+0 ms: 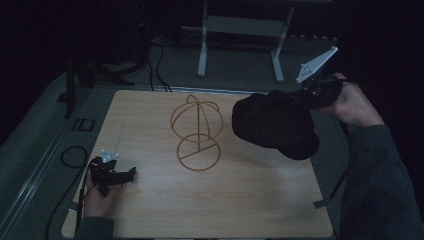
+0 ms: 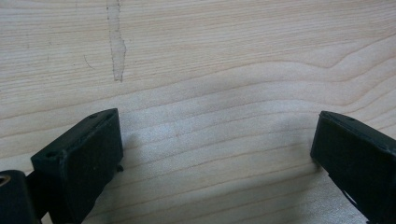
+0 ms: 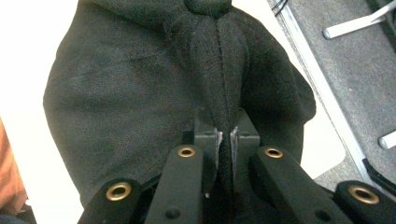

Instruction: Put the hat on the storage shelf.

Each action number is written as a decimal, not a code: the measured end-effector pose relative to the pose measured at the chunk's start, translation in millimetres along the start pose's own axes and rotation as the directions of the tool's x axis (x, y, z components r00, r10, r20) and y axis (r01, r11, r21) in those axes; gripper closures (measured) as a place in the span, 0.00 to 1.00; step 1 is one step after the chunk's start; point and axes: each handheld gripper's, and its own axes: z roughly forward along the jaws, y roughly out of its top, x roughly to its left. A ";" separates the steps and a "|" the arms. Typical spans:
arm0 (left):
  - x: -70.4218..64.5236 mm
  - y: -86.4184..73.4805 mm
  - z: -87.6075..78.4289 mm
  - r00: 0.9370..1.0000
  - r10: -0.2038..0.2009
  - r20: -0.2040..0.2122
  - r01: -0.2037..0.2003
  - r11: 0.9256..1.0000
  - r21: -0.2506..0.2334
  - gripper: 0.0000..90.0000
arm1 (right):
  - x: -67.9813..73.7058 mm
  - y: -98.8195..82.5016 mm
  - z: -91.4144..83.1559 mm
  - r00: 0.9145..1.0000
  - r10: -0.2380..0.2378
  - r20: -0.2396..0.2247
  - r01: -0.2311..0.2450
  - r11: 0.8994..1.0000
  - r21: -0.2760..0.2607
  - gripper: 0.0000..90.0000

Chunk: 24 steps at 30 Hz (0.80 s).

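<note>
The left gripper [image 1: 131, 172] rests low on the table [image 1: 250, 200] near its front left corner, jaws wide apart, held in the left hand [image 1: 100, 197]. The right gripper [image 3: 226, 135] is raised at the far right, jaws pinched on a fold of black cloth [image 3: 140, 93], with the right hand [image 1: 357, 107] and sleeved forearm [image 1: 380, 185] behind it.

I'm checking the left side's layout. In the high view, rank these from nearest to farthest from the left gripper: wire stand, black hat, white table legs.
From the left gripper:
1. Wire stand, table centre.
2. Black hat, held up at right.
3. White table legs, on the far floor.
</note>
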 end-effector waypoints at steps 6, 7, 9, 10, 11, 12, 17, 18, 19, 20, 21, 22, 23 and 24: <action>0.0 0.0 0.0 1.000 0.000 0.000 0.000 1.000 -0.001 0.02 | -1.5 5.0 -1.4 1.000 -0.003 0.003 0.003 1.000 -0.019 0.94; 0.0 0.0 0.1 1.000 0.000 -0.001 0.000 1.000 -0.001 0.02 | -1.3 5.9 -1.3 1.000 -0.002 0.003 0.002 1.000 -0.021 0.94; 0.0 0.0 0.0 1.000 0.000 0.000 0.000 1.000 -0.001 0.02 | -1.1 7.9 -1.0 1.000 -0.008 0.005 0.008 1.000 -0.023 0.94; 0.0 0.0 0.0 1.000 0.000 0.000 0.000 1.000 -0.001 0.02 | -0.7 9.0 -0.5 1.000 -0.008 0.005 0.008 1.000 -0.027 0.94; 0.0 0.0 0.0 1.000 0.000 0.000 0.000 1.000 -0.001 0.02 | -0.9 10.0 -0.1 1.000 -0.011 0.005 0.011 1.000 -0.027 0.94; 0.0 0.0 0.0 1.000 0.000 0.000 0.000 1.000 -0.001 0.02 | -0.7 11.2 0.6 1.000 -0.010 0.004 0.010 1.000 -0.029 0.94; -0.1 0.0 0.0 1.000 -0.001 0.000 0.001 1.000 -0.001 0.02 | -1.8 16.8 2.9 1.000 -0.012 0.007 0.012 0.999 -0.043 0.94; 0.0 0.0 0.0 1.000 0.000 0.000 0.000 1.000 0.000 0.02 | -1.7 18.1 3.1 1.000 -0.010 0.008 0.010 0.999 -0.045 0.94; 0.0 0.0 0.0 1.000 0.000 0.000 0.000 1.000 0.000 0.02 | -1.7 18.1 3.1 1.000 -0.010 0.008 0.010 0.999 -0.045 0.94; -0.1 0.0 0.1 1.000 -0.001 -0.001 0.001 1.000 -0.002 0.02 | -1.7 19.6 3.4 1.000 -0.010 0.010 0.010 0.999 -0.047 0.94; -0.1 0.0 0.1 1.000 -0.001 0.000 0.001 1.000 -0.002 0.02 | -1.8 22.0 4.3 1.000 -0.010 0.008 0.011 0.999 -0.050 0.94; 0.0 -0.1 0.1 1.000 0.000 0.000 0.000 1.000 -0.002 0.02 | -1.9 23.4 5.2 1.000 -0.013 0.008 0.013 0.999 -0.052 0.94; -0.1 -0.1 0.1 1.000 -0.001 0.000 0.001 1.000 -0.002 0.02 | -1.5 24.6 5.7 1.000 -0.010 0.007 0.011 0.999 -0.050 0.94; -0.1 -0.1 0.1 1.000 -0.001 -0.001 0.001 1.000 -0.002 0.02 | -1.5 26.4 6.9 1.000 -0.017 0.008 0.017 0.999 -0.051 0.94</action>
